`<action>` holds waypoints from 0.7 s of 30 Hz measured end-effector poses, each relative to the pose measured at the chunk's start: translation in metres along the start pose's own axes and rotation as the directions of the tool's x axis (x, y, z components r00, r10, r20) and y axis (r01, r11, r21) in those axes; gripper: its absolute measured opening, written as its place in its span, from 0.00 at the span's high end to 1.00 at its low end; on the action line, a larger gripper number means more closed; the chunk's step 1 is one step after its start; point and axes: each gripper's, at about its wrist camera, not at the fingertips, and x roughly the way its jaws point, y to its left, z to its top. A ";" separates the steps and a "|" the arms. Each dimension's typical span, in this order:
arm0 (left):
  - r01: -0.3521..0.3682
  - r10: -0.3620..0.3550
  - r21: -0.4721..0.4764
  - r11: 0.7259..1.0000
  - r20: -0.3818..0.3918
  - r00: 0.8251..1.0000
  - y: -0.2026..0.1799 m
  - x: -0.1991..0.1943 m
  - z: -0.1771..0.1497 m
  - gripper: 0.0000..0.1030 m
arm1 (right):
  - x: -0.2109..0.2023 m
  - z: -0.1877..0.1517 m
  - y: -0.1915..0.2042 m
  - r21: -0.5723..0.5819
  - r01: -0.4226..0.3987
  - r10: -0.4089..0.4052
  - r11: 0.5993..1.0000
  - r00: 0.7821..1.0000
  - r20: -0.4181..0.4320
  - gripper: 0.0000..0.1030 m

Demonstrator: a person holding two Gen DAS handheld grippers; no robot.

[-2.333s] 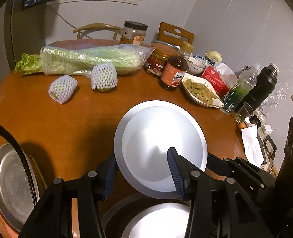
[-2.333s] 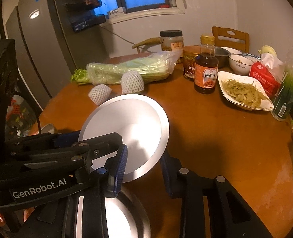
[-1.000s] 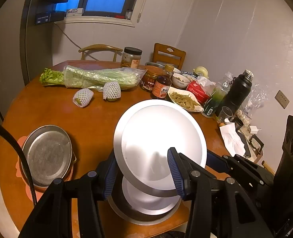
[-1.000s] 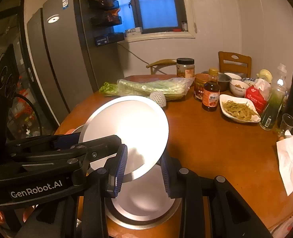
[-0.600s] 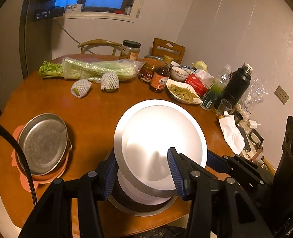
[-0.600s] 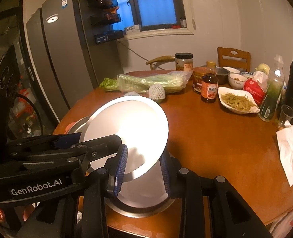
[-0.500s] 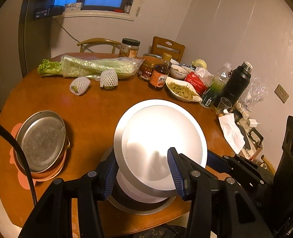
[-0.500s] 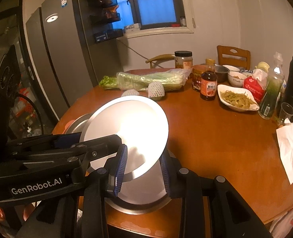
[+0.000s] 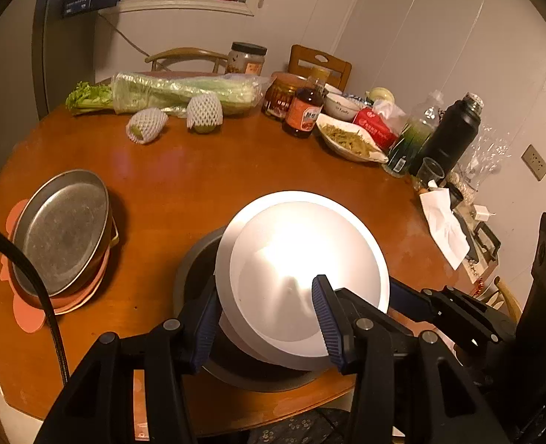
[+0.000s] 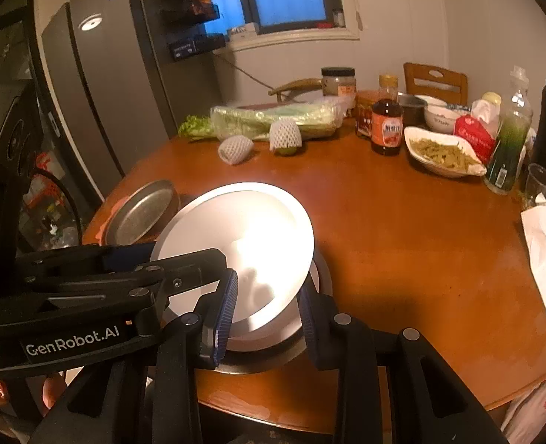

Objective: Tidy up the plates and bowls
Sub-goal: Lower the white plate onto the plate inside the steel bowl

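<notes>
Both grippers hold one round steel plate, tilted above the table's near edge. My left gripper is shut on its near rim, and my right gripper is shut on the rim of the same plate. Below it a white plate lies inside a dark steel pan, also seen in the right wrist view. Another steel plate rests on a pot at the left, on a pink mat.
The round wooden table carries bagged celery, two net-wrapped fruits, jars, a sauce bottle, a dish of greens, a black flask, a cup and a napkin. A fridge stands left.
The held plate and both grippers have come down closer to the pan and white plate beneath. The grip on the plate is unchanged.
</notes>
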 end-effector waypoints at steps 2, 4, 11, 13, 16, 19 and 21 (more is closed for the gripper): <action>-0.002 0.002 0.000 1.000 -0.007 1.000 0.001 0.003 -0.001 0.53 | 0.003 -0.002 -0.001 0.000 0.003 -0.003 1.000 1.000 -0.006 0.68; -0.006 0.006 0.000 1.000 -0.011 1.000 0.001 0.006 -0.001 0.53 | 0.005 -0.003 -0.002 0.003 0.003 -0.003 1.000 1.000 -0.012 0.68; -0.023 0.023 0.008 1.000 -0.023 0.999 0.003 0.011 -0.001 0.53 | 0.012 -0.004 -0.003 0.004 0.013 -0.013 1.000 1.000 -0.028 0.68; -0.024 0.024 0.007 1.000 -0.026 0.999 0.003 0.012 -0.002 0.53 | 0.013 -0.005 -0.002 0.002 0.017 -0.017 1.000 0.999 -0.030 0.67; -0.034 0.034 0.008 0.999 -0.026 0.999 0.004 0.014 -0.002 0.53 | 0.014 -0.006 -0.001 -0.003 0.023 -0.023 1.000 0.999 -0.032 0.67; -0.040 0.040 0.008 0.999 -0.030 0.999 0.005 0.015 -0.002 0.53 | 0.016 -0.006 -0.001 -0.002 0.024 -0.024 1.000 0.999 -0.038 0.67; -0.039 0.039 0.007 0.999 -0.030 0.999 0.006 0.015 -0.003 0.53 | 0.016 -0.006 -0.001 -0.004 0.026 -0.026 1.000 0.999 -0.039 0.68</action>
